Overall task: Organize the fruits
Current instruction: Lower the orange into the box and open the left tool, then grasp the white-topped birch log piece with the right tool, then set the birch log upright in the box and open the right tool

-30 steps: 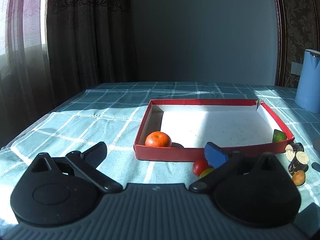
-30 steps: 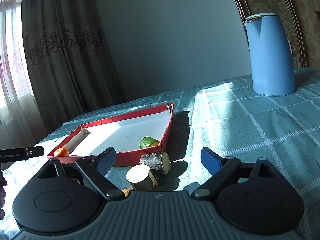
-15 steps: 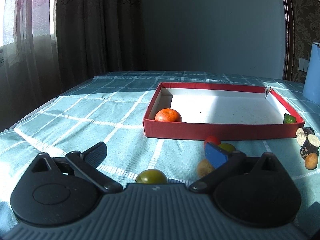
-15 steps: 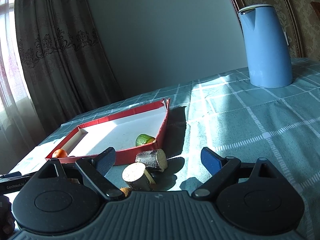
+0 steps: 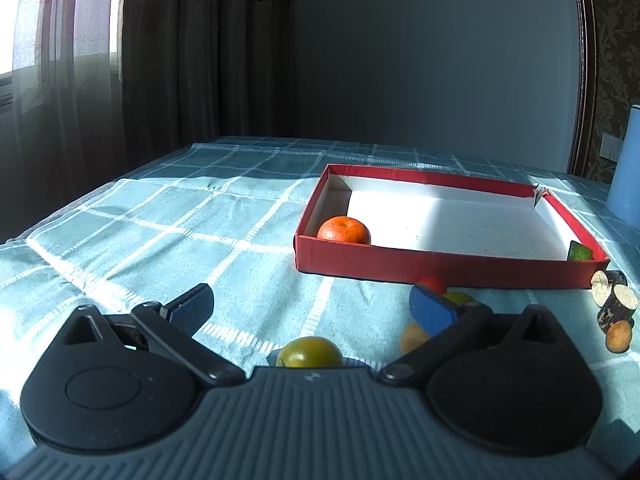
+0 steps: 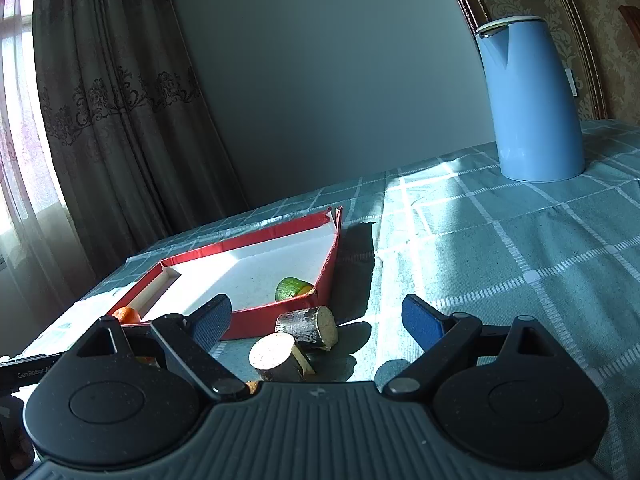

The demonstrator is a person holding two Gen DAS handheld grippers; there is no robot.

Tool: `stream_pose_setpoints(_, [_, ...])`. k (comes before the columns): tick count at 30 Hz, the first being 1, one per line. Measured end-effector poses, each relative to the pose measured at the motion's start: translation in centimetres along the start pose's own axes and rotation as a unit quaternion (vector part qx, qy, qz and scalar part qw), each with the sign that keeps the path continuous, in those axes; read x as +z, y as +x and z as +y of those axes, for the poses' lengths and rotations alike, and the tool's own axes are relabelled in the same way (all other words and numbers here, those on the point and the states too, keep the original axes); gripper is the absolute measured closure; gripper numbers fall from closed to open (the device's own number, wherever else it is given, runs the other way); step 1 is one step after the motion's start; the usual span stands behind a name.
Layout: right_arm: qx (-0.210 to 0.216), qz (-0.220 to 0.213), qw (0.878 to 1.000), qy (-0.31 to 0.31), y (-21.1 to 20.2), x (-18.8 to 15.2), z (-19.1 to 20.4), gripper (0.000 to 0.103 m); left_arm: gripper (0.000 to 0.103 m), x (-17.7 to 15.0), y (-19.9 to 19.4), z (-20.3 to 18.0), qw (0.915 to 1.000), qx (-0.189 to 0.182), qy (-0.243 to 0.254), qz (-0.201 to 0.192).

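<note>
A red tray [image 5: 448,270] with a white floor holds an orange [image 5: 344,230] in its near left corner and a green fruit piece [image 5: 580,251] at its near right corner. My left gripper [image 5: 312,308] is open and empty, in front of the tray. A yellow-green fruit [image 5: 310,353] lies between its fingers, close to the gripper body. A red fruit [image 5: 432,283], a yellow one [image 5: 460,297] and a tan one [image 5: 410,338] lie by its right finger. My right gripper [image 6: 316,318] is open and empty over two wood log pieces [image 6: 308,326]. The tray [image 6: 320,280] and green piece [image 6: 292,289] lie beyond.
A blue kettle [image 6: 532,100] stands at the back right on the checked teal tablecloth [image 6: 500,248]. Two log pieces [image 5: 614,304] and a small orange-brown fruit [image 5: 618,335] lie right of the tray. Curtains hang at the left behind the table edge.
My left gripper has pulled back and to the left from the tray; the yellow-green fruit has come into view between its fingers. My right gripper has shifted slightly nearer the logs.
</note>
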State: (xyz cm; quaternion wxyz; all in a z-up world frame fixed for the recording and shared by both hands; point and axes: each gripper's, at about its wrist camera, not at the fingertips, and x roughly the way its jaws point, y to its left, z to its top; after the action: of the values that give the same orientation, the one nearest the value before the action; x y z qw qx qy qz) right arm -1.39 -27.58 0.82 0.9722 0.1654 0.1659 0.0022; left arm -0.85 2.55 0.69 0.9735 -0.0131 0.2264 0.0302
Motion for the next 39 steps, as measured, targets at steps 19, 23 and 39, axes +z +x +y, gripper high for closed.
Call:
stream_pose_setpoints(19, [-0.040,0.108,0.984,-0.137,3.8,-0.9,5.2,0.047,0.000,0.0,0.1,0.4,0.9998,-0.009,-0.015,0.001])
stream_pose_setpoints(23, [-0.046,0.113,0.983,-0.136,4.1,-1.4,5.3,0.066,0.000,0.0,0.2,0.3,0.9998,-0.009,-0.015,0.004])
stream_pose_setpoints(39, [0.005,0.037,0.992,-0.120,2.9,4.5,6.2,0.070,0.000,0.0,0.4,0.3,0.9999,-0.004,-0.011,0.010])
